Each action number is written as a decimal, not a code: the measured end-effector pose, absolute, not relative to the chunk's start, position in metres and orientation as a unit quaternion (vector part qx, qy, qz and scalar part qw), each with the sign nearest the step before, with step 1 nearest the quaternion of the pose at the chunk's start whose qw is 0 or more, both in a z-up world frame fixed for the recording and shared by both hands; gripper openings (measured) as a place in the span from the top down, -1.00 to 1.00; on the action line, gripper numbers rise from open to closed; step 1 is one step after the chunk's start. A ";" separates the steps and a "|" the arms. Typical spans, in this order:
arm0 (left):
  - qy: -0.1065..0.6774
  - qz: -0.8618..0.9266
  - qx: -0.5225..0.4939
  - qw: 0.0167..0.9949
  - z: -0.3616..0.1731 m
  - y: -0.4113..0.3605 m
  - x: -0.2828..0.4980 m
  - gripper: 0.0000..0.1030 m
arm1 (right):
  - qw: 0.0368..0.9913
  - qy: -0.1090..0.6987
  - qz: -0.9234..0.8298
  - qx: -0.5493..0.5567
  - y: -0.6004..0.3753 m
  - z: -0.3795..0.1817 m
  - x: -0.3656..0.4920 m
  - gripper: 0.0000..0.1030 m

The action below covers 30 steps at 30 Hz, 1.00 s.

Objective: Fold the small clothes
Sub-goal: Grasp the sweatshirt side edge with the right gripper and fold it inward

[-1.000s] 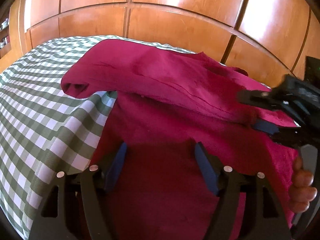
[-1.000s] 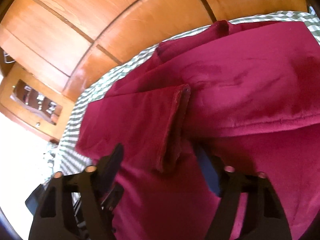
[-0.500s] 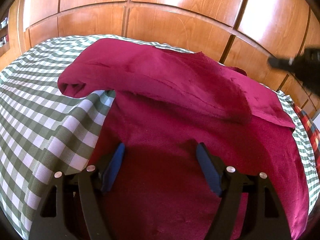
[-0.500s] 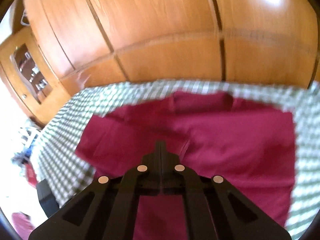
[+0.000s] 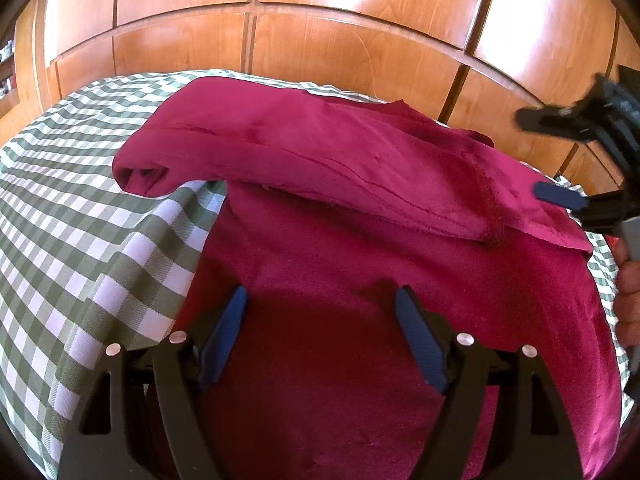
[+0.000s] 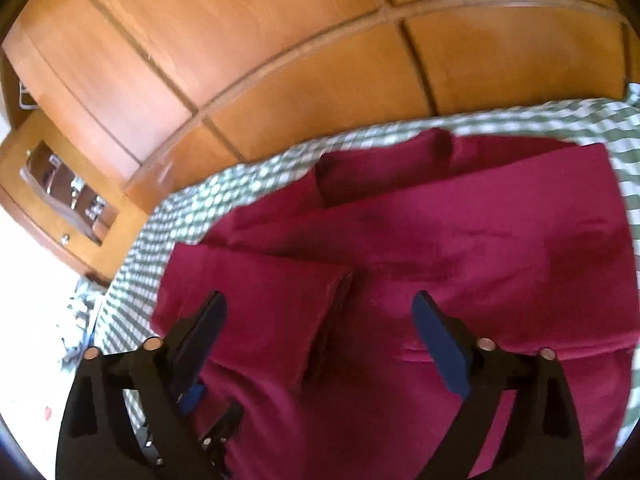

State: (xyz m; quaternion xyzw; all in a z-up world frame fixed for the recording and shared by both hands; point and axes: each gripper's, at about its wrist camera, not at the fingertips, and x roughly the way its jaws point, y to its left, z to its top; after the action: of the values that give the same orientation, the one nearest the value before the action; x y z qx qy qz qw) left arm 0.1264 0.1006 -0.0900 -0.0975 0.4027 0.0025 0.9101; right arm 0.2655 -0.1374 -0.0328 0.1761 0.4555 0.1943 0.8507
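Observation:
A dark red garment (image 5: 360, 248) lies on a green and white checked cloth (image 5: 80, 240). One sleeve (image 5: 280, 148) is folded across its upper part, cuff at the left. My left gripper (image 5: 320, 320) is open just above the garment's lower body, holding nothing. My right gripper (image 5: 560, 160) shows at the right edge of the left wrist view, open, beside the garment's right shoulder. In the right wrist view the right gripper (image 6: 320, 328) is open over the garment (image 6: 460, 248), with a folded sleeve end (image 6: 280, 312) between its fingers, not gripped.
A wooden panelled wardrobe (image 5: 320, 32) stands close behind the checked surface. A wooden cabinet with a glass front (image 6: 60, 184) stands at the left in the right wrist view. A hand (image 5: 628, 292) holds the right gripper.
The right gripper was open over the sleeve, then shut and pulled back high, and is now open and low over the garment again. The left gripper has hardly moved.

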 end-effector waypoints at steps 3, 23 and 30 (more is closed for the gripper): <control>0.403 0.004 -0.097 0.910 -0.090 0.099 0.127 -0.49 | 0.840 0.487 0.192 0.142 -0.114 -0.056 0.274 -0.14; 0.407 -0.002 -0.125 0.905 -0.087 0.109 0.125 -0.50 | 0.911 0.399 0.051 0.095 -0.224 0.026 0.270 0.93; 0.423 0.020 -0.139 0.895 -0.080 0.128 0.123 -0.32 | 0.880 0.458 -0.010 0.125 -0.265 -0.044 0.271 0.93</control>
State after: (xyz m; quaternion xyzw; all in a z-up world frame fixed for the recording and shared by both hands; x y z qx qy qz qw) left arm 0.1229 0.1283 -0.0803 -0.1393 0.4227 0.0203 0.8953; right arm 0.2712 -0.2650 -0.0435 0.1247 0.4580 -0.0098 0.8801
